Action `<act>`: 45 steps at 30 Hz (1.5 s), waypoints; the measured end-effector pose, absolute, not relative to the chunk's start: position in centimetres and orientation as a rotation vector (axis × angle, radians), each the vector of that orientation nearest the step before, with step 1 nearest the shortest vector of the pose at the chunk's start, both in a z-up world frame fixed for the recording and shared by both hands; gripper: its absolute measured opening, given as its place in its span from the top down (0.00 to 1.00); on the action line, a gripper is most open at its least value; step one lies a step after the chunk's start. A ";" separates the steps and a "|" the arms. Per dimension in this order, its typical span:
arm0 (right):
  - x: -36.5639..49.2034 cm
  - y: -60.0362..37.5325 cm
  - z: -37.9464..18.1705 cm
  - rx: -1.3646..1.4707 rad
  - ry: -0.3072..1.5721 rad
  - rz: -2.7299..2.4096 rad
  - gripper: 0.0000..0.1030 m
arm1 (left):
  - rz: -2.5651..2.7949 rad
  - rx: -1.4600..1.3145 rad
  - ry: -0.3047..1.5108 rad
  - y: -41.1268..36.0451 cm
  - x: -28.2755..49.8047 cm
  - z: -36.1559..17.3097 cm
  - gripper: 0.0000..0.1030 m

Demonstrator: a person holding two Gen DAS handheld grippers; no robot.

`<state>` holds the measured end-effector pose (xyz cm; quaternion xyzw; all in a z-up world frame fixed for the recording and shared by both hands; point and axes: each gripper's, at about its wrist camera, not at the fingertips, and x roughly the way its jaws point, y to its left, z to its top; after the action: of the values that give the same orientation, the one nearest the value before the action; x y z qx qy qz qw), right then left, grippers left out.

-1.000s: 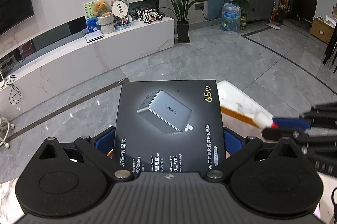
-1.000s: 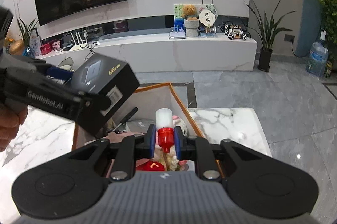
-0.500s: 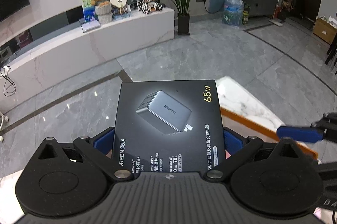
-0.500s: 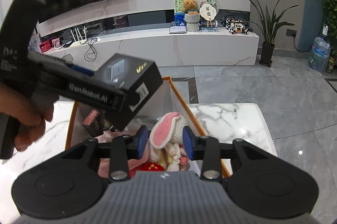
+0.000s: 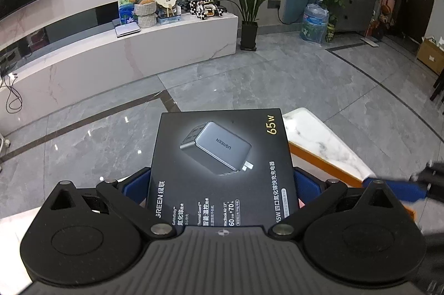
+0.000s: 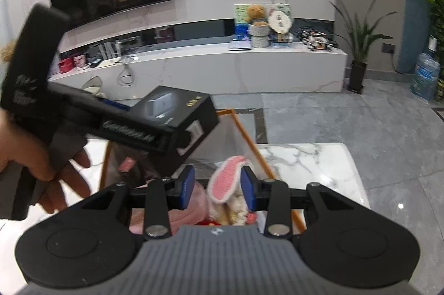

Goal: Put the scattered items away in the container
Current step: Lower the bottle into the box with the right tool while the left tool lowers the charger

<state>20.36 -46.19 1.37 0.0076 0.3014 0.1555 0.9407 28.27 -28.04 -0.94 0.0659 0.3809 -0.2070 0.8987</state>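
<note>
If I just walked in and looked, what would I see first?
First you'd spot the black charger box, clamped in the left claw and held up over the orange-rimmed container. Next, the pink-eared crochet bunny inside that container, right between the open pads of the right claw. Far behind, a teddy bear sits on the white TV bench.

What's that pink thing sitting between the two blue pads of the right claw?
A crocheted bunny's pink ear, lying in the orange-rimmed container below the open right claw; right wrist view.
</note>
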 end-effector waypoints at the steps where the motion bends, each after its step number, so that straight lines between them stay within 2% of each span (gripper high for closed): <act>1: 20.4 -46.0 1.4 0.014 0.613 0.326 0.61 | -0.430 0.132 0.788 -28.0 28.3 -0.8 0.00; 4: 20.5 -45.1 1.3 0.014 0.600 0.363 0.57 | -0.439 0.127 0.782 -28.1 28.1 -0.6 0.00; 10: 21.2 -43.1 1.0 0.016 0.581 0.376 0.57 | -0.458 0.131 0.786 -28.2 27.9 -0.4 0.00; 21: 23.1 -42.6 -0.5 0.026 0.686 0.294 0.58 | -0.470 0.111 0.783 -27.7 27.8 -0.1 0.00; 23: 22.7 -42.3 0.1 0.024 0.664 0.352 0.56 | -0.467 0.118 0.792 -27.8 28.0 -0.4 0.00; 25: 22.5 -42.1 0.5 0.029 0.644 0.391 0.46 | -0.460 0.120 0.799 -27.8 28.1 -0.6 0.00; 37: 22.5 -43.0 1.2 0.154 0.591 0.391 0.44 | -0.452 0.089 0.804 -27.3 27.8 -0.4 0.00; 41: 23.1 -43.7 0.9 0.225 0.600 0.356 0.34 | -0.489 0.113 0.831 -27.8 27.4 -0.2 0.00; 45: 23.4 -43.6 0.5 0.240 0.624 0.357 0.33 | -0.473 0.168 0.825 -28.6 26.9 -0.3 0.00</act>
<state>23.38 -43.57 0.47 0.1170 0.3047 0.1741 0.9291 26.85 -28.62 -0.30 0.0809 0.3965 -0.2276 0.8857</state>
